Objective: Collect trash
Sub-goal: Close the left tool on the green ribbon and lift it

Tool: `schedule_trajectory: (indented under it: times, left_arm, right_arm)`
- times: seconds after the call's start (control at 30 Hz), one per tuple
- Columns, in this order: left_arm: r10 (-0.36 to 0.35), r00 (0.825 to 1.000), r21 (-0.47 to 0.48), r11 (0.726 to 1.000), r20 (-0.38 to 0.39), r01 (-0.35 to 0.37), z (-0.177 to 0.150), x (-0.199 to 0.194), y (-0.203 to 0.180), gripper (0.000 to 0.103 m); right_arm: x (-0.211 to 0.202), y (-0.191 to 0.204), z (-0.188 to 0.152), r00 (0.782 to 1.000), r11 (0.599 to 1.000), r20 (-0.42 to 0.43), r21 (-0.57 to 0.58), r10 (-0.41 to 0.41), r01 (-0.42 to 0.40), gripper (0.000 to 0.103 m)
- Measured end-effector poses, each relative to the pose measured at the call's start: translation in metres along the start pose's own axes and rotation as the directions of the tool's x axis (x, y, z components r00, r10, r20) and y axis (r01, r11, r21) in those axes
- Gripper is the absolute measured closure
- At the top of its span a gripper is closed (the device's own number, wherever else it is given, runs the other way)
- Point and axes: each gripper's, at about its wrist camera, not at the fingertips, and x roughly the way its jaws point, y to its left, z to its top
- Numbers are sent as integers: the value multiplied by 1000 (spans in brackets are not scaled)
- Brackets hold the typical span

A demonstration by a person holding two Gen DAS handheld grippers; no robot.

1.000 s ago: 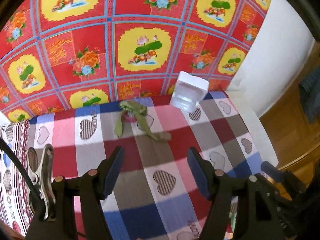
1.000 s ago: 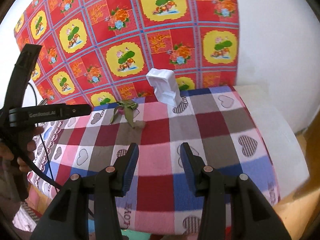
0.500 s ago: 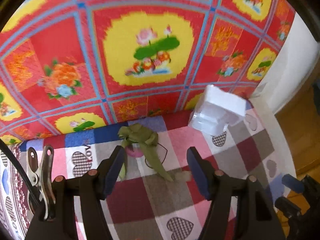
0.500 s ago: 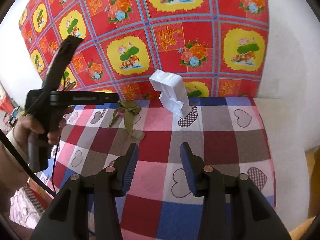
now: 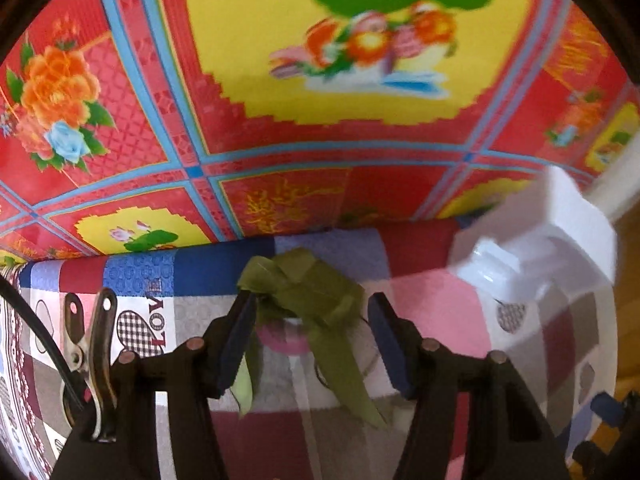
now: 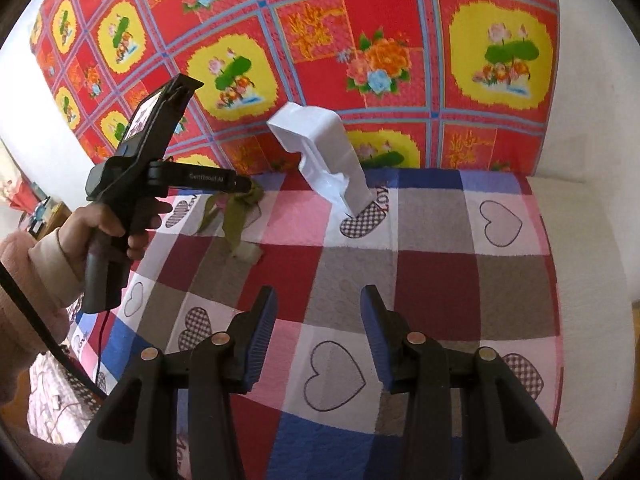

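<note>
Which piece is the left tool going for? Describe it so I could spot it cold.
Start at the checked heart-print cloth and go to its far edge, below the red floral hanging. There lies an olive-green ribbon bow, sitting between the closing fingers of the left tool. Its only neighbour, a white moulded foam insert, stands rigid to the right; the bow is limp, with trailing tails.

A ribbon bow [image 5: 304, 292] is laid on the bed [image 6: 436, 264], a foam packing insert [image 6: 324, 156] propped to its right against the patterned wall cloth [image 6: 320, 40] behind.
</note>
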Motion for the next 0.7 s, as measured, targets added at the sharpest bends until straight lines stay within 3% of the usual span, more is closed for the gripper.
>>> schedule_trajectory:
  times: [0.17, 0.27, 0.5, 0.7]
  left_arm:
    - [24, 999, -67, 997, -39, -26, 1, 19, 6, 45]
    - [10, 999, -93, 996, -36, -14, -1, 22, 9, 51]
    - [5, 998, -86, 996, 66, 1, -10, 1, 14, 57]
    - [-61, 992, -119, 990, 111, 74, -27, -23, 26, 57]
  right_arm:
    - [6, -10, 3, 1000, 1000, -10, 15, -6, 6, 59]
    - [11, -14, 3, 1000, 1000, -20, 21, -14, 15, 59]
    - [18, -15, 0, 999, 999, -36, 48, 7, -6, 59]
    - [19, -1, -4, 999, 999, -46, 49, 15, -13, 59]
